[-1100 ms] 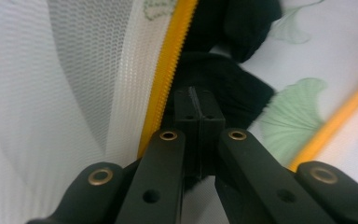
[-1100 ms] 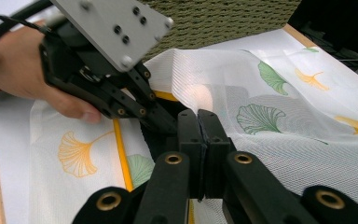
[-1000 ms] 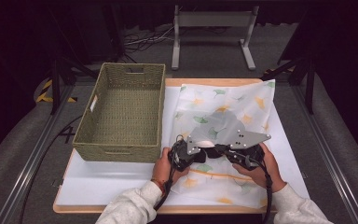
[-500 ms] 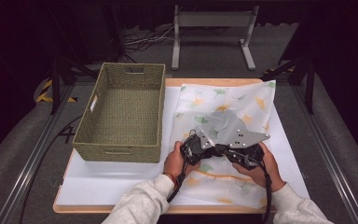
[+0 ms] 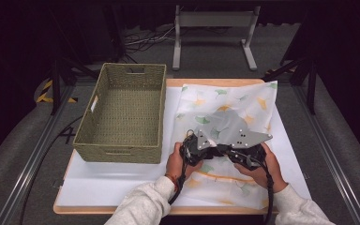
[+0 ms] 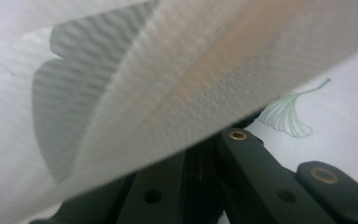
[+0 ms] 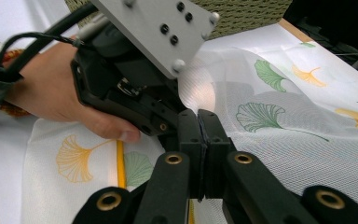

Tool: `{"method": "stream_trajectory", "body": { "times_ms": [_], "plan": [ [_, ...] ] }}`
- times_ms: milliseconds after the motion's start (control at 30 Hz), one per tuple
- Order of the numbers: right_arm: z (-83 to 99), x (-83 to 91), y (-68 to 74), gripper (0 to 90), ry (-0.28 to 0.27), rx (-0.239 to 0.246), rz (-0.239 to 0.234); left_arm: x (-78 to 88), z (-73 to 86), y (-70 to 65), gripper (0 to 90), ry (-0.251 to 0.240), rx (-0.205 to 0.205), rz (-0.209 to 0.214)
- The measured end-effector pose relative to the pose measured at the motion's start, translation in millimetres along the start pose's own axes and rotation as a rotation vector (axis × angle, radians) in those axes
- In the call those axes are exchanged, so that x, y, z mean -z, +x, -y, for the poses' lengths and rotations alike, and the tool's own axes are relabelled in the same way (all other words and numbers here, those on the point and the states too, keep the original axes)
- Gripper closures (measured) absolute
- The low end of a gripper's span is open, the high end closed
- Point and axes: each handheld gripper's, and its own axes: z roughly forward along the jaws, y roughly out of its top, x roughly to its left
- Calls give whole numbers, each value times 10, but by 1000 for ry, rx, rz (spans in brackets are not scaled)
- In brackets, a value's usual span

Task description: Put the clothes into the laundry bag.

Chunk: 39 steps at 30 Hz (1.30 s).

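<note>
- Cloth [image 5: 229,108]: white, printed with green and yellow fan-shaped leaves, spread flat on the tabletop [image 5: 122,187] just right of the woven basket [image 5: 122,112]; its near part is lifted into a fold.
- Left gripper [image 5: 205,146]: at the near middle of the cloth, right of the basket's near corner. Jaws pressed together, pinching a raised layer of cloth; in the left gripper view that layer drapes across the jaws close to the lens.
- Right gripper [image 7: 199,122]: just beside the left one, on the side away from the basket, the two bodies nearly touching. Jaws pressed together on a cloth edge in the right gripper view.
- Left hand [image 5: 180,161]: wrapped around its gripper from below, forearm coming in from the near edge of the tabletop, angled toward the cloth's middle.
- Right hand [image 5: 262,168]: mirrors it, forearm angled inward.
- Both grippers' grey plates face up, tips pointing toward each other.
</note>
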Motion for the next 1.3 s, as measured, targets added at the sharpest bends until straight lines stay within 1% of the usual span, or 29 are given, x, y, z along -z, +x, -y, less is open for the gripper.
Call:
{"method": "stream_trajectory", "body": {
  "times_ms": [67, 100, 133, 233, 367, 467, 633, 667, 733, 767, 867, 967, 1000, 1100, 1167, 1200, 1233, 1300],
  "plan": [
    [1, -5, -1, 900, 1, 2, 0, -29, -19, 0, 900, 0, -6, -9],
    [3, -7, -2, 900, 2, 0, -1, -48, -31, -4, 900, -3, 8, -7],
    [4, -7, -2, 899, 4, -2, 0, -61, -45, 5, 900, -4, 6, -10],
    [9, -10, -5, 899, 7, -5, 1, -110, -83, 16, 900, -14, 22, -22],
    [12, -18, -8, 900, 12, -6, 1, -166, -127, 16, 900, -14, 31, -33],
    [15, -21, -11, 899, 14, -7, 1, -171, -136, 19, 900, -17, 39, -35],
    [22, -28, -17, 900, 16, -9, 2, -174, -144, 32, 900, -21, 40, -35],
    [23, -28, -16, 899, 18, -9, 2, -166, -140, 32, 900, -20, 48, -33],
    [25, -26, -18, 899, 18, -9, 3, -132, -133, 30, 900, -20, 54, -23],
    [26, -21, -21, 900, 17, -10, 3, -102, -129, 26, 900, -24, 40, -23],
    [29, -7, -31, 899, 13, -14, 5, -17, -111, 22, 900, -13, 18, -15],
    [27, -6, -24, 900, 13, -13, 6, 58, -65, 31, 900, -11, 14, -4],
    [25, -5, -22, 900, 13, -12, 6, 58, -65, 31, 900, -11, 14, -4],
    [23, -4, -19, 900, 12, -11, 3, 162, 11, 47, 900, -7, 1, 11],
    [22, -8, -17, 900, 12, -9, 3, 221, 47, 52, 900, -13, -3, 13],
    [22, -8, -17, 900, 12, -9, 3, 221, 47, 52, 900, -13, -3, 13],
    [22, -10, -17, 900, 13, -8, 2, 250, 60, 56, 900, -11, -7, 20],
    [20, -8, -15, 900, 12, -8, 0, 318, 82, 69, 900, -6, -25, 14]
  ]
}}
